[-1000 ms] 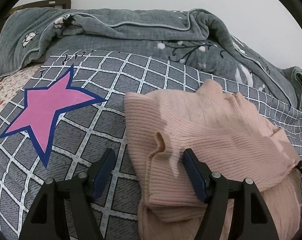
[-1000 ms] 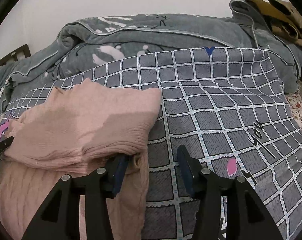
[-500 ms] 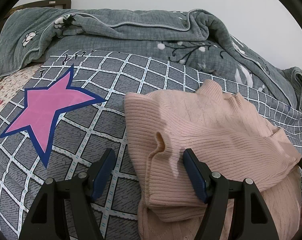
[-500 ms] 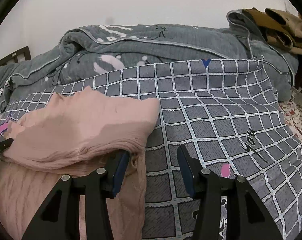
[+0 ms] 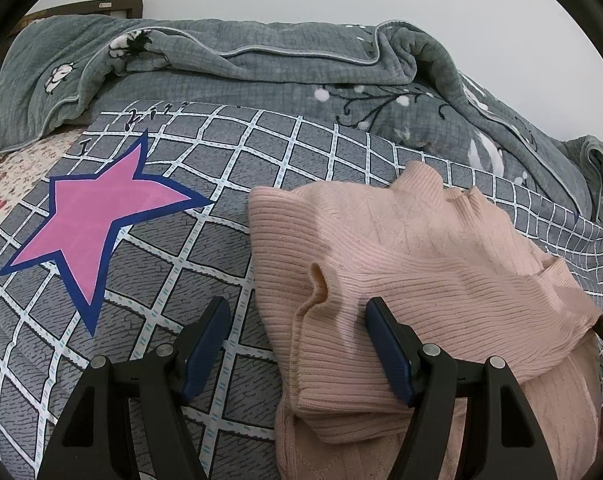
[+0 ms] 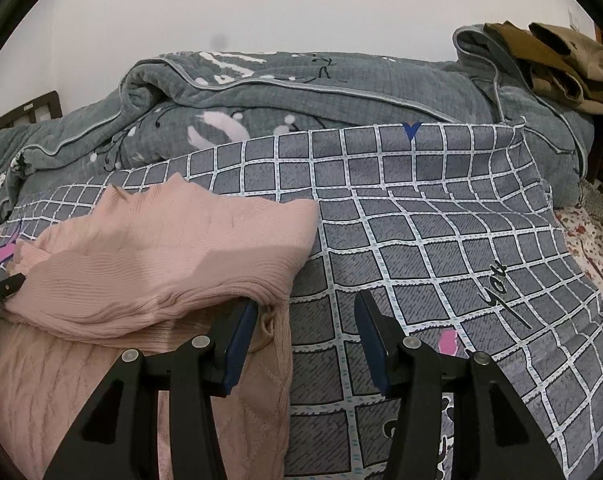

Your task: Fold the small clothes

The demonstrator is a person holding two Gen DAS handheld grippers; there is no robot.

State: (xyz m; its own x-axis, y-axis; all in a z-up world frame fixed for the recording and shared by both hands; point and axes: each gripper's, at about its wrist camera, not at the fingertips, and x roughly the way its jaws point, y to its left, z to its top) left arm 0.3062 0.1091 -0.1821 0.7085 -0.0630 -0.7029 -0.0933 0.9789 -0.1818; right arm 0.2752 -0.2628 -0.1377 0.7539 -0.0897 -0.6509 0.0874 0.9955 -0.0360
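A pink knitted sweater (image 5: 421, 264) lay on a grey checked sheet (image 5: 205, 248) spread over the bed, nearer the sheet's front edge than its far edge, where a rumpled grey quilt (image 5: 261, 68) was bunched against the wall. A pink star (image 5: 97, 216) printed on the sheet sat well to the left of the garment. The sweater's ribbed upper part had been turned down over its cable-knit lower part (image 6: 81, 380), so one fold appeared done; the doubled layer was uneven, with a small pucker (image 5: 319, 280) along its left edge. The left gripper (image 5: 297, 344) stood with its jaws apart, straddling the left edge of the folded layer: one finger over bare sheet, the other against the knit, pads not pressing together. The right gripper (image 6: 305, 340) also stood with its jaws apart at the sweater's right edge, its left finger just beside the fold's lower hem, its right finger over the sheet; nothing was clamped. Judged from this layout, the garment was roughly half folded: a further fold and smoothing remained. Brown clothing (image 6: 557, 64) lay on the quilt at the far right corner.
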